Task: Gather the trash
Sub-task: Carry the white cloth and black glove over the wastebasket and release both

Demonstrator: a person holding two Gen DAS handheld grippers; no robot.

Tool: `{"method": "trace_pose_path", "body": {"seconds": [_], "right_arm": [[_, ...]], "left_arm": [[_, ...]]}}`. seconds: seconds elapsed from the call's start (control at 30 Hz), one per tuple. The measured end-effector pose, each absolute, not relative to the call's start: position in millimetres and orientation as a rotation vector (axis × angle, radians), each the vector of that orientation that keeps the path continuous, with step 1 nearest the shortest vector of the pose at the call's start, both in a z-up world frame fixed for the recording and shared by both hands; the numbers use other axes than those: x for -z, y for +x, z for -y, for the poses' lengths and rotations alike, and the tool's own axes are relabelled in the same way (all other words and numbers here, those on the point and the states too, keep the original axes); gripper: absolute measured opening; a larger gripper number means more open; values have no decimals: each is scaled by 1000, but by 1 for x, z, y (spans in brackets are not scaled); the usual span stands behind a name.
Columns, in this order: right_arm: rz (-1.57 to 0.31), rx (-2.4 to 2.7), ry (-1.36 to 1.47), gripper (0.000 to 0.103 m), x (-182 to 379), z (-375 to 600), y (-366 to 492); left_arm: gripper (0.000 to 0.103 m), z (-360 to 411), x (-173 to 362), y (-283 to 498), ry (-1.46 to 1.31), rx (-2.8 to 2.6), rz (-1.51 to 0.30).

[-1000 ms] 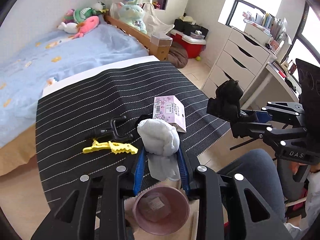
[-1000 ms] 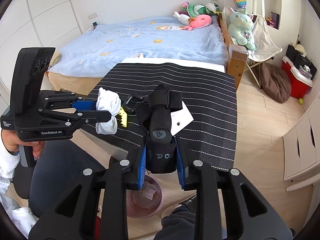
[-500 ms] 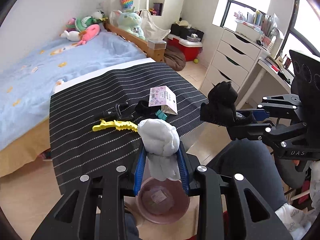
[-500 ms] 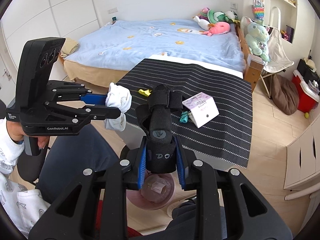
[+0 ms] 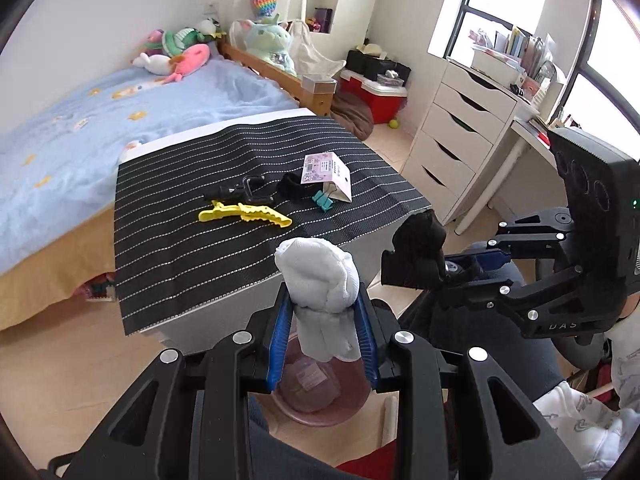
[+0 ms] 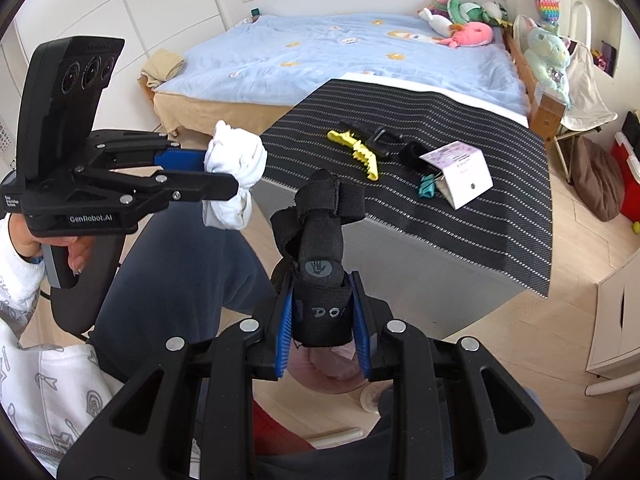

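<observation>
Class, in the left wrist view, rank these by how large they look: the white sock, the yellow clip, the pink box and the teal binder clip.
1. White sock, though it is nearest the camera, which inflates it.
2. Yellow clip and pink box: too alike to rank.
3. Teal binder clip, smallest.

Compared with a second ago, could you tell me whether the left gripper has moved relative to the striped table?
Yes. The left gripper, shut on the white sock, has pulled back off the striped table and now hangs above the pink bin.
</observation>
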State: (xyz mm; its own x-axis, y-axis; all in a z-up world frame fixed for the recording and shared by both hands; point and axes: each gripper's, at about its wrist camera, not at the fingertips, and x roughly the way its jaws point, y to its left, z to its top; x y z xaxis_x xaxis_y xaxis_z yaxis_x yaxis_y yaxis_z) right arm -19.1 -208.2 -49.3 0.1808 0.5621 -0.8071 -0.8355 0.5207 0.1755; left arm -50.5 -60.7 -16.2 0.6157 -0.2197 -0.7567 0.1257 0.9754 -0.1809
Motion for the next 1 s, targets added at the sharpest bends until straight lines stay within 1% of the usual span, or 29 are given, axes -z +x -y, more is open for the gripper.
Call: {"method": "trace_pose_path", "body": {"seconds": [0.07,0.1,0.13,0.17,0.2,0.23,0.3,0.43,0.5,1.0], "right_arm": [[-968,-1026,-341,30,51,206,-20],[-970,-1030,-342,41,52,206,-20],[-969,-1027,-342,58,53,206,-20],[-965,-1024,-339,65,53,206,-20],[-963,-1019,-333,75,53,207,-19],[-964,-1014,-330,80,53,207,-18],[-962,-998,-324,86,53,209,-16],[-961,-961,-305,92,51,213,-10],[-968,-945,-289,93,51,215,-7],[-936,-883,-260,94,40,233,-2]], "left_arm": [[30,59,17,-51,-116,194,-886],[30,59,17,-51,-117,192,-887],[30,58,17,-51,-118,192,-888],[30,58,18,-51,-117,191,-889],[30,58,19,-52,-117,192,-892],[30,58,19,-51,-117,194,-893],[30,58,20,-51,-116,199,-899],[30,62,25,-52,-110,217,-914],[30,64,26,-52,-105,221,-917],[31,86,30,-56,-64,266,-937]]}}
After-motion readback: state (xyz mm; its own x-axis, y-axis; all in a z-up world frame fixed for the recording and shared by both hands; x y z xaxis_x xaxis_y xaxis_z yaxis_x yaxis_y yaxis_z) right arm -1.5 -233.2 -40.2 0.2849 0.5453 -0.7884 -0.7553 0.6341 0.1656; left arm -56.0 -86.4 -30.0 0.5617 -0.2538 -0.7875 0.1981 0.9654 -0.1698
